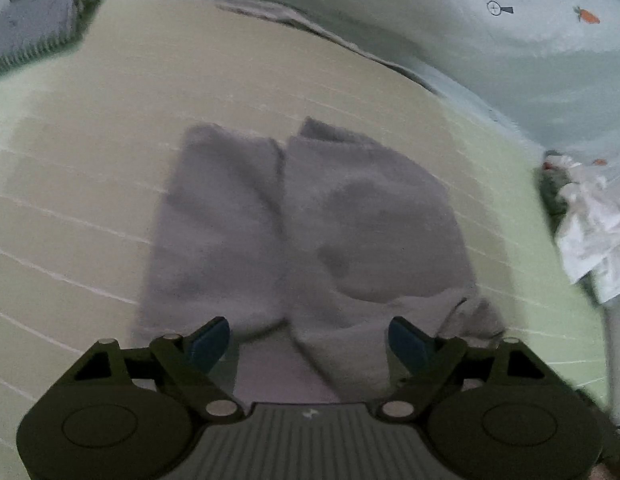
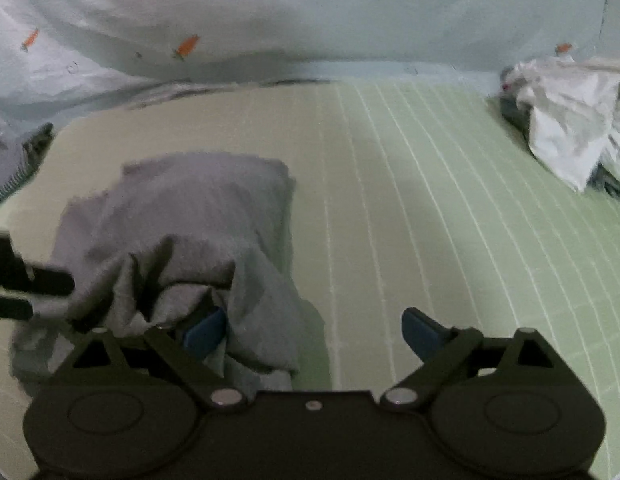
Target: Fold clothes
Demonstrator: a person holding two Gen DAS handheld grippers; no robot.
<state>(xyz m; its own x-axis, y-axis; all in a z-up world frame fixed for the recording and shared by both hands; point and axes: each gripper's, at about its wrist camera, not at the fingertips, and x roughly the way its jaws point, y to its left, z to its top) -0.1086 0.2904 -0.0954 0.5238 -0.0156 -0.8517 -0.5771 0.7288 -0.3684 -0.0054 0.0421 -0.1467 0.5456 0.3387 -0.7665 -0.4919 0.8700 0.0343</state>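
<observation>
1. Lying on the green striped bed sheet [image 1: 90, 208], the grey garment [image 1: 302, 232] sits at the middle of the left wrist view, two lobes side by side with a seam between them, near edge rumpled toward 5 o'clock.
2. Left gripper [image 1: 309, 340]: jaws spread wide, nothing held; they hover over the garment's near edge.
3. Right gripper [image 2: 314, 332]: jaws wide apart and empty; the left finger [image 2: 204, 334] is touching or tucked under a raised fold of cloth at 9 o'clock; which, cannot be told.
4. A white crumpled cloth [image 2: 566, 120] lies well apart at 2 o'clock; the carrot-print bedding [image 1: 490, 40] lies along the far edge.
5. Judgement: whether another fold is due or the folded piece is only being tidied is unsettled. Either way, flatten the bunched corner and keep the edges aligned, taking all layers together.
</observation>
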